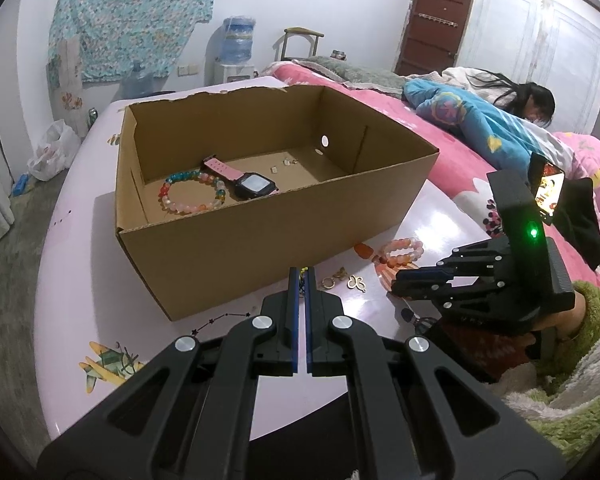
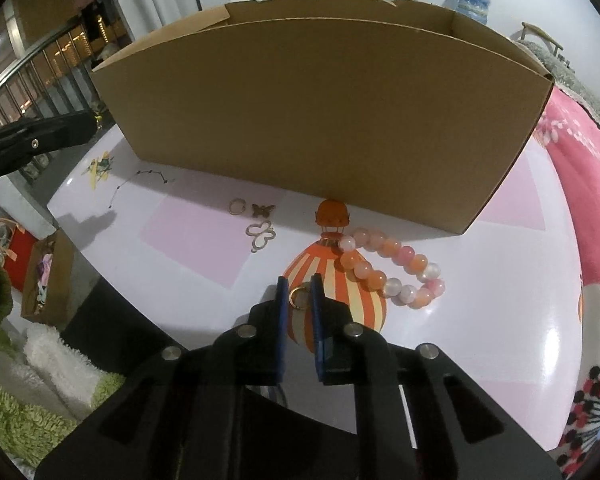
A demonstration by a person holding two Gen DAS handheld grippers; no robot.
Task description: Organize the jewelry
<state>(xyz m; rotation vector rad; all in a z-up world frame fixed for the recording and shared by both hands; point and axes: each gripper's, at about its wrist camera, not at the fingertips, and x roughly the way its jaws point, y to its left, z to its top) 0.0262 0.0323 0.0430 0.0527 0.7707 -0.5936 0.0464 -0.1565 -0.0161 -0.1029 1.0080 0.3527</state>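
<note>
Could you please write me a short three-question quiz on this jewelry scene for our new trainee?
1. True or false: the pink-strapped watch lies on the table outside the cardboard box.
2. Which lies nearest the right gripper: (a) pink bead bracelet, (b) butterfly charm, (c) gold ring?
3. Fill in: the multicolored bead bracelet rests inside the ____.

Key: 1 false; 2 c, the ring sits between its fingers; 3 box.

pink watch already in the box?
Yes: in the left wrist view the pink watch lies on the floor of the cardboard box, beside a multicolored bead bracelet.
</note>
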